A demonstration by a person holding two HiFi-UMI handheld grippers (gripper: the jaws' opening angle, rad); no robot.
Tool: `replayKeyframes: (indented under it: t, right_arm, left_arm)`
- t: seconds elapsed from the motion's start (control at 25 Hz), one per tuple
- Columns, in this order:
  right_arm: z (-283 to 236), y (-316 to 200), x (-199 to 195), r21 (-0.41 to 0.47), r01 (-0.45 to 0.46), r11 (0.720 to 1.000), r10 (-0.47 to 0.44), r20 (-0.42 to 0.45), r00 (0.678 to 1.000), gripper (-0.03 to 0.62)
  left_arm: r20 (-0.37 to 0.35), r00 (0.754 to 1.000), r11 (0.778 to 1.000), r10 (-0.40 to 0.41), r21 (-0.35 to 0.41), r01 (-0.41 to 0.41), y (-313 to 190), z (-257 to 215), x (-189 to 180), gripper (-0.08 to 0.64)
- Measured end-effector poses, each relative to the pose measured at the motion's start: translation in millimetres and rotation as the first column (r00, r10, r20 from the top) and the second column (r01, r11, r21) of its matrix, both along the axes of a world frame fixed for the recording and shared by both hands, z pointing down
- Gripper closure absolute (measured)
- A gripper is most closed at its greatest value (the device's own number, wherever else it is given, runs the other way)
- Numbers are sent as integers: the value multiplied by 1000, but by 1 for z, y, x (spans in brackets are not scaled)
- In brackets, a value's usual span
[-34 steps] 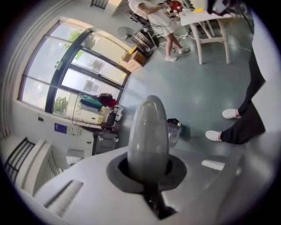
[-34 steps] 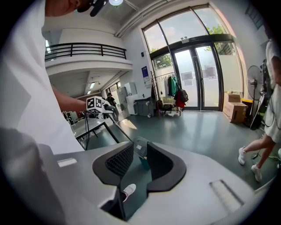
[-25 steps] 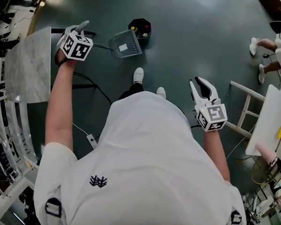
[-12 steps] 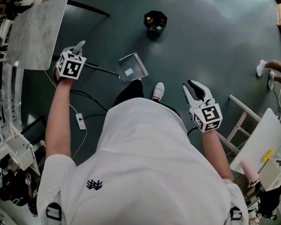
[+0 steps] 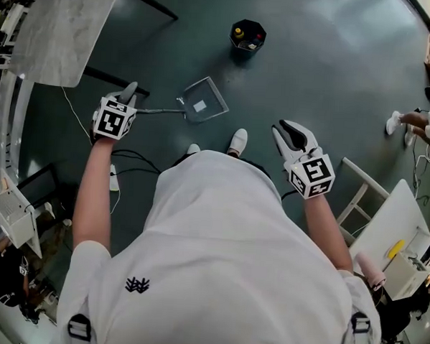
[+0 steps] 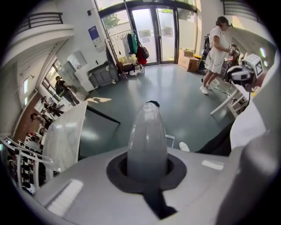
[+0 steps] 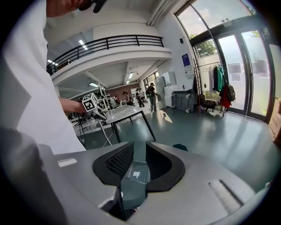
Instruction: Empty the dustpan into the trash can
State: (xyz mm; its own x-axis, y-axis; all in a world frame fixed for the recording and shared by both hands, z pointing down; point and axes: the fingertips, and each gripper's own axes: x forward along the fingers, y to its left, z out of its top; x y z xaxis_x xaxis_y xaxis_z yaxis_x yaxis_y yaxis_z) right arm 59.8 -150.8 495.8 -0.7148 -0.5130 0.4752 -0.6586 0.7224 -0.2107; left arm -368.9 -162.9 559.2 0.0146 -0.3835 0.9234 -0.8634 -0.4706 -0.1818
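A black octagonal trash can [image 5: 248,37] stands on the dark green floor with some yellow and red litter inside. A grey dustpan [image 5: 203,101] hangs well short of it, with a small white scrap on its blade. Its thin handle runs left into my left gripper [image 5: 130,91], which is shut on it. In the left gripper view the closed jaws [image 6: 150,110] hide most of the dustpan [image 6: 171,140]. My right gripper [image 5: 289,130] is held open and empty to the right of my body. Between its jaws [image 7: 140,147] the dustpan [image 7: 137,172] shows below.
A marble-topped table [image 5: 64,23] stands at the upper left. Cables and a power strip [image 5: 114,178] lie on the floor by my left arm. A white frame [image 5: 358,189] and a white table [image 5: 396,220] are at the right. A person's foot [image 5: 396,123] shows at the right edge.
The dustpan was at the trash can's rim one second ago. My left gripper has since drawn it back toward me, and the can now stands farther off.
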Motion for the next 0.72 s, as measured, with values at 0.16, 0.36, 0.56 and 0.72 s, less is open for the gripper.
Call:
replayKeyframes:
  t: [0.16, 0.36, 0.56, 0.72]
  right_arm:
    - [-1, 10, -24, 2, -1, 1000, 1, -11, 1000, 509]
    - [-10, 26, -58, 19, -18, 1000, 19, -18, 1000, 522]
    - [-12, 49, -83, 25, -43, 999, 44, -30, 999, 562]
    - [-15, 72, -102, 28, -49, 998, 50, -41, 998, 583]
  left_arm:
    - [-102, 995, 999, -20, -46, 15, 22, 14, -2, 505]
    - [-235, 970, 997, -58, -61, 45, 41, 21, -9, 505]
    - [-281, 957, 996, -76, -57, 62, 62, 27, -25, 505]
    - [-314, 944, 994, -105, -66, 89, 87, 33, -38, 505]
